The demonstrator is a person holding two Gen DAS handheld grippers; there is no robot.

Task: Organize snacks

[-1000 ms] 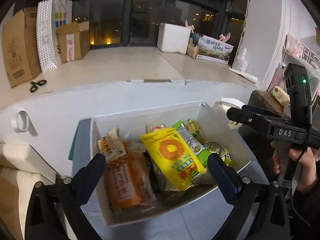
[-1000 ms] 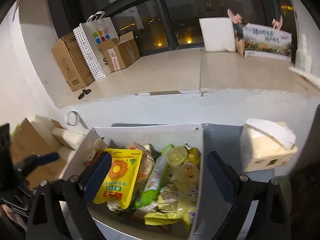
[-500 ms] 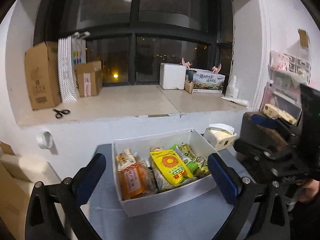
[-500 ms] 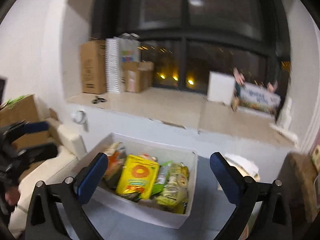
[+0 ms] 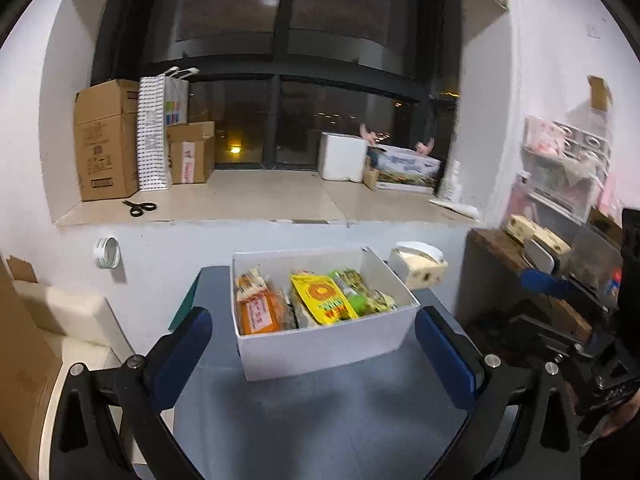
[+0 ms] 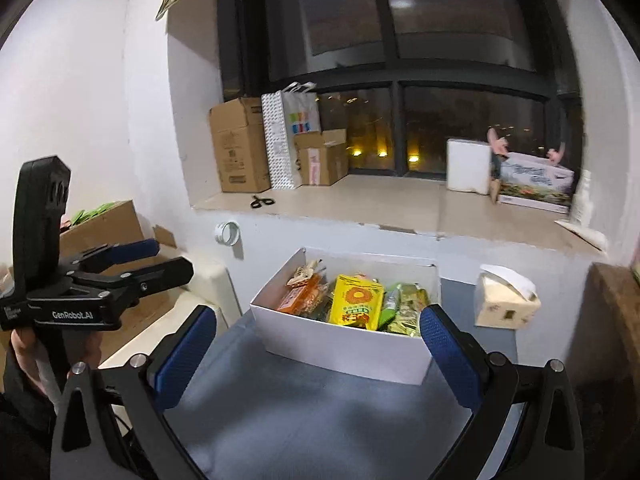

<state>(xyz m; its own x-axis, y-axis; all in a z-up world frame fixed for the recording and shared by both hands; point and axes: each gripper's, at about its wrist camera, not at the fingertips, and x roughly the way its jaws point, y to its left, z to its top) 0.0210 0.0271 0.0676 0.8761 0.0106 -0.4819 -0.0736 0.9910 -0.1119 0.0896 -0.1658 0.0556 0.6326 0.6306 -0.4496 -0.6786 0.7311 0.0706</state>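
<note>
1. The white box [image 5: 320, 344] of snacks sits on the grey tabletop [image 5: 320, 420], straight ahead of both my claws and clear of them; a bare strip of tabletop lies between the fingertips and the box's near wall.
2. The box's long axis runs left to right across my view. In the right wrist view the box [image 6: 344, 346] is turned a little, its left corner farther away and its right corner nearer.
3. Packets inside, left to right: an orange packet [image 5: 258, 314], a yellow packet with a sunflower print [image 5: 322, 298], then green packets [image 5: 356, 294]. All lie flat-ish, leaning on one another, long axes pointing away from me.
4. My left claw [image 5: 312, 340] is spread wide, holding nothing and touching nothing.
5. My right claw [image 6: 316, 344] is likewise spread wide and empty. Its right finger overlaps the box's right corner in the picture; I cannot tell whether it touches.
6. Judgement: neither arm is clearly nearer. The orange packet lies toward my left claw, the green ones toward my right.
7. A tissue box [image 5: 418, 268] stands just beside the white box on its right, apart from the snacks.
8. Judgement: all snacks look boxed; sorting may be nearly done.
</note>
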